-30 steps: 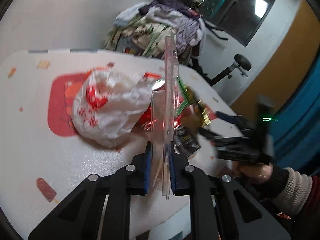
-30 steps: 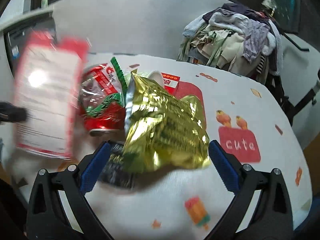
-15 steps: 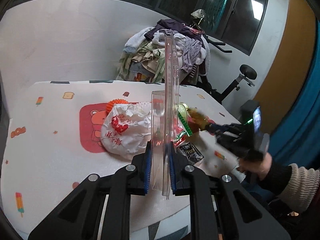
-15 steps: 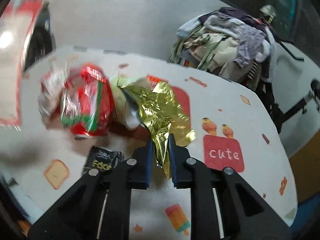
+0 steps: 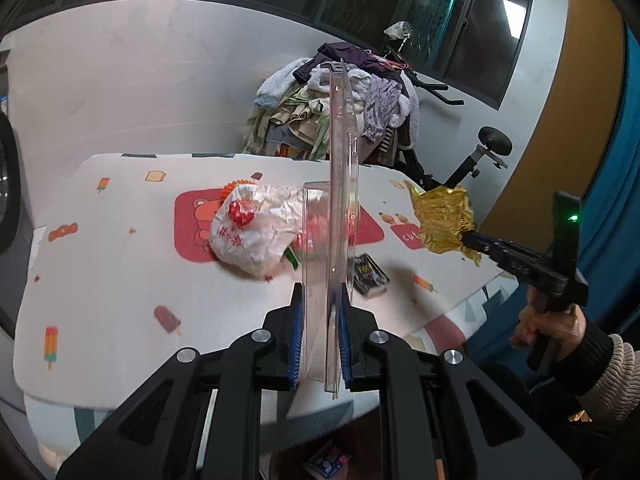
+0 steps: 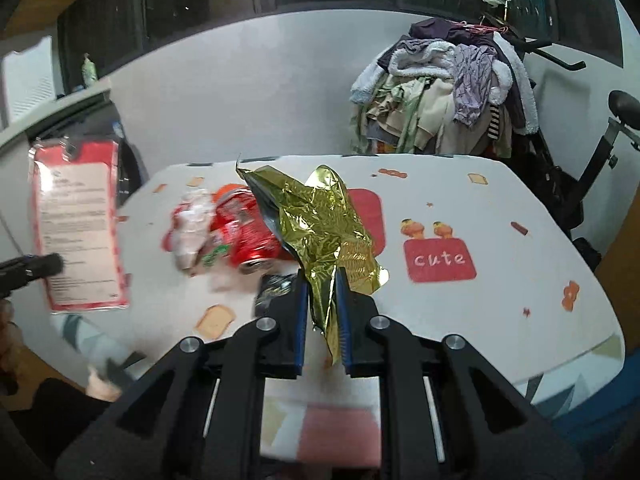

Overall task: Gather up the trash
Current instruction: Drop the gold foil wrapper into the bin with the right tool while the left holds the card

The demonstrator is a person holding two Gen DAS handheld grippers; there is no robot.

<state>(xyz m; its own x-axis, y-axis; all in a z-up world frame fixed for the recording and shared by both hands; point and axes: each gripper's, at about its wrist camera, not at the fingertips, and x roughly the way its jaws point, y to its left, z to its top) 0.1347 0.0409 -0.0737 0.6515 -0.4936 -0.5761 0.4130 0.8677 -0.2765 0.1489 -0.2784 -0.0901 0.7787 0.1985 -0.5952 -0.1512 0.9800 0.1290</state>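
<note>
Gold foil wrapper (image 6: 320, 224), crumpled, is pinched between the fingers of the right gripper (image 6: 322, 308) and held up above the table (image 6: 500, 300). The left gripper (image 5: 319, 344) is pressed together on a clear plastic package (image 5: 338, 208) standing upright. On the tablecloth lie a white bag (image 5: 256, 232), a crushed red can (image 6: 244, 232) and a small black packet (image 5: 370, 274), close together.

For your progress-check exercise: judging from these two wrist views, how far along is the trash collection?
Nothing visibly binned yet. In hand: the left claw grips a clear plastic package; the right claw pinches a gold foil wrapper, lifted off the table. Left: the white crumpled bag, red can and small black packet.
</note>
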